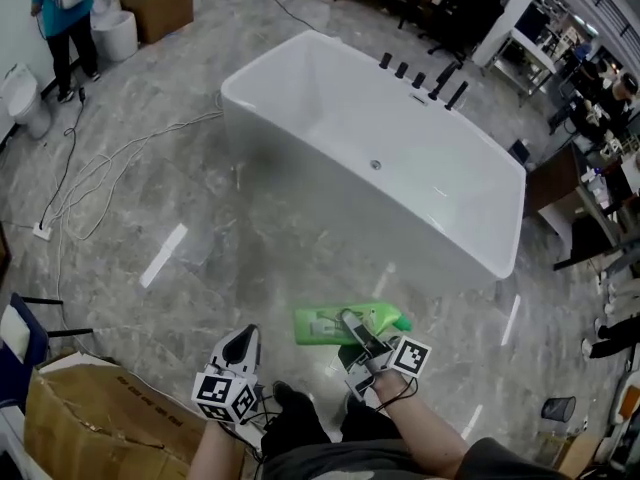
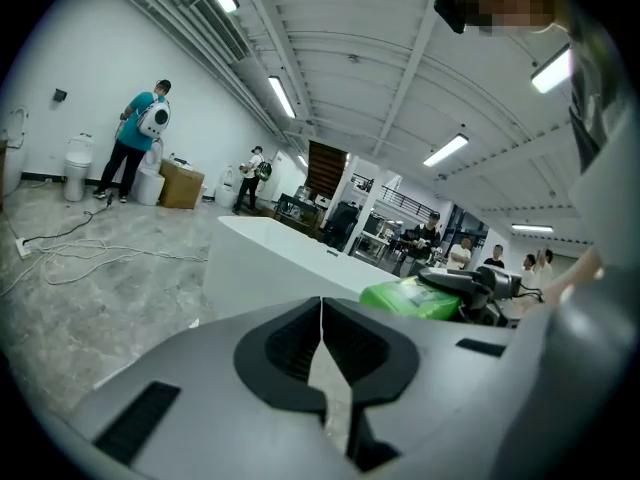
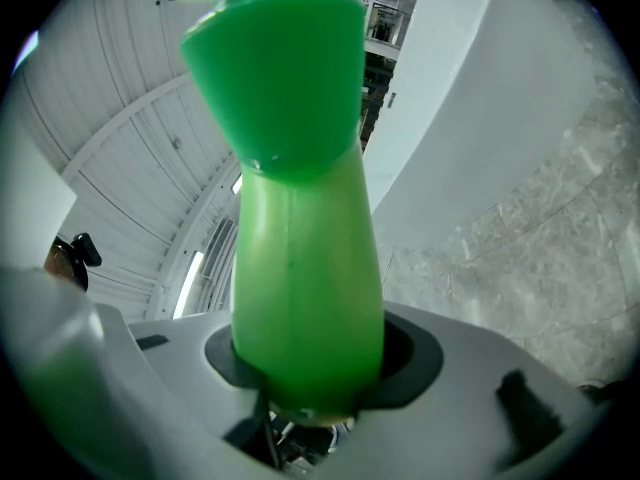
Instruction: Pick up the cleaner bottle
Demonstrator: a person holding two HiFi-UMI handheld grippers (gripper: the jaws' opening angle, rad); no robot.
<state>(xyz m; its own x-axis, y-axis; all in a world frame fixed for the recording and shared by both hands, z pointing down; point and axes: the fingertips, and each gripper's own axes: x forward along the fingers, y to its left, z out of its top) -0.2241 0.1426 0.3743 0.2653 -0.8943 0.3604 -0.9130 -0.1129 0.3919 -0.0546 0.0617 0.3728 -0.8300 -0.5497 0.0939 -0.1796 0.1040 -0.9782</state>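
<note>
Left gripper: jaws pressed together, nothing between them; the farther hand, empty.
Cleaner bottle: green, clamped at its body, long axis crosswise to the holding jaws, running left to right; short of the bathtub.
Right gripper: jaws partly spread, gripping the bottle; the pick-up looks made.

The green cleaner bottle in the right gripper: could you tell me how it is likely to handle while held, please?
The green cleaner bottle looks glossy and rounded, so it may slip or twist in the right gripper. Held lying sideways, it could pivot if any liquid inside shifts. It looks like rigid plastic, so it is probably not fragile.
</note>
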